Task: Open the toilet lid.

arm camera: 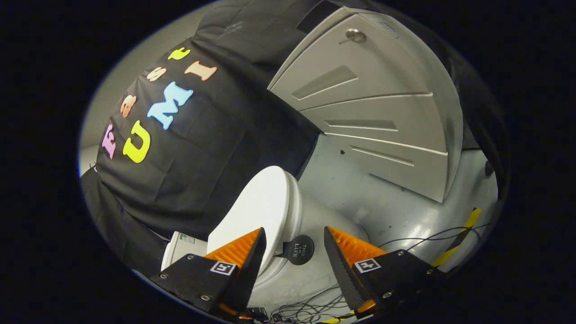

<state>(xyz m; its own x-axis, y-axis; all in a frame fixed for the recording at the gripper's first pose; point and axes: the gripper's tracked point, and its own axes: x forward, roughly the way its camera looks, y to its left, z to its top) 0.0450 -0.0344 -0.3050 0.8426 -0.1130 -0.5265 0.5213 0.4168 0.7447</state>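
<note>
A white toilet stands against the black cloth wall, and its white lid (263,207) lies down, closed over the bowl. A small round black tag (300,249) sticks out from the lid's front edge. My gripper (294,238) is open, its two orange-and-black fingers (238,252) spread wide. The black tag sits between the fingertips, a little beyond them. The left finger overlaps the near part of the lid. The white cistern (182,247) shows just behind the left finger. Nothing is held between the fingers.
A grey cabinet with several panelled doors (373,108) stands beyond the toilet on a grey floor (360,198). Black cables (310,308) lie on the floor under the fingers. A yellow-and-black striped tape (459,243) runs along the floor past the right finger.
</note>
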